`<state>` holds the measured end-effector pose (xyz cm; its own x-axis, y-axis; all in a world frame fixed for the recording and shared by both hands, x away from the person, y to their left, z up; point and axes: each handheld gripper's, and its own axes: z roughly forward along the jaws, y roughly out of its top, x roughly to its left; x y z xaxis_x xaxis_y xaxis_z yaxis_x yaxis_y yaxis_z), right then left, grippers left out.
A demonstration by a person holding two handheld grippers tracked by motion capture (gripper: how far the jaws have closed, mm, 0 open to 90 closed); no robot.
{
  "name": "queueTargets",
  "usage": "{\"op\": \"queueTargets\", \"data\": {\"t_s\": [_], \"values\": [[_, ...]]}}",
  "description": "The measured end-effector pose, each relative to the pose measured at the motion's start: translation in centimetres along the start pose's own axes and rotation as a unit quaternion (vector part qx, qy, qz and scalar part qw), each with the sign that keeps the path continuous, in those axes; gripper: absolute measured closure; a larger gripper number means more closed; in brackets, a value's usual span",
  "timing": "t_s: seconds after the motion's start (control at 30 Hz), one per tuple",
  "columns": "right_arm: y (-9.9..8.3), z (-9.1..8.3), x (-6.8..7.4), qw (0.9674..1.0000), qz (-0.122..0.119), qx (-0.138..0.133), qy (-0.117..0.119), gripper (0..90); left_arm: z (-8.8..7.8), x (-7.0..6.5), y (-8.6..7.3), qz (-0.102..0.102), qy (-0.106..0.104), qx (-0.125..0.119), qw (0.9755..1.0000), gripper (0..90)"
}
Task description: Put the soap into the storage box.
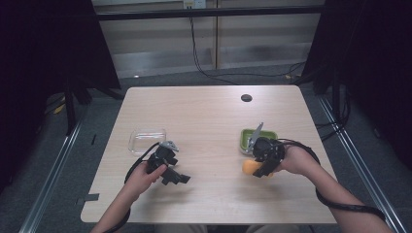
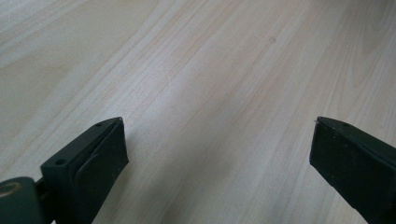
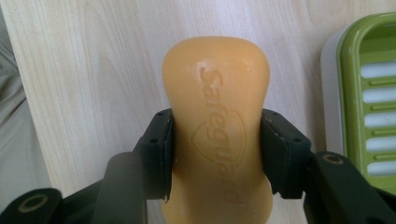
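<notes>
A: Held already? Where?

B: Pinched across the waist by the right gripper (image 3: 215, 154); orange Safeguard soap bar (image 3: 217, 126) clamped between both pads, narrowest part of the bar, stamped face up toward the camera; lifted just off the wooden table (image 1: 209, 116), near its front right, just beside the green soap dish (image 3: 369, 102).

A: Handling?

B: Probably light and fairly stiff; waxy, though, so likely slippery if squeezed near the rounded ends; soft enough on the surface to take a dent from hard pads. Best kept at the waist, where the curve locks the pads in; no harder squeeze than needed.

A: And the dish?

B: Slotted green insert in a pale tray; shallow rim; looks like a snug fit, so better lowered flat and lengthwise, not dropped on an edge.

A: Left side?

B: Left gripper (image 2: 219, 140) spread wide over bare wood, nothing between the pads; seen from above at the table's front left (image 1: 170, 170), close to a clear plastic lid (image 1: 147, 141); idle for now.

A: Risks?

B: Slipping out on a tilt; scuffing the embossed logo; catching the dish rim and tipping it.
</notes>
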<state>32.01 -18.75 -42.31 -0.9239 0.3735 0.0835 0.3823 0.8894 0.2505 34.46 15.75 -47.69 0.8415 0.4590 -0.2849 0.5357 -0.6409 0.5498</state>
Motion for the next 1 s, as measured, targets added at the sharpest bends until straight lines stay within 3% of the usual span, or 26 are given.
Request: {"op": "queueTargets", "data": {"t_s": [0.73,0.77,0.83,1.0], "values": [[0.0,-1.0,-0.9,0.9999,-0.002,-0.006,-0.012,50.0,-0.1,-0.1,0.1,0.003,0.002,0.003,1.0000,4.0],[0.0,-1.0,-1.0,0.9999,-0.004,-0.005,-0.008,50.0,-0.1,0.1,0.1,0.014,0.003,0.010,0.9999,4.0],[0.0,-1.0,-1.1,0.9998,-0.004,-0.009,-0.014,50.0,0.0,-0.1,0.0,0.004,0.003,0.002,1.0000,4.0],[-0.1,-1.1,-1.3,0.9998,-0.002,-0.010,-0.015,50.0,0.0,-0.1,0.1,0.004,0.003,0.004,1.0000,4.0]]}}
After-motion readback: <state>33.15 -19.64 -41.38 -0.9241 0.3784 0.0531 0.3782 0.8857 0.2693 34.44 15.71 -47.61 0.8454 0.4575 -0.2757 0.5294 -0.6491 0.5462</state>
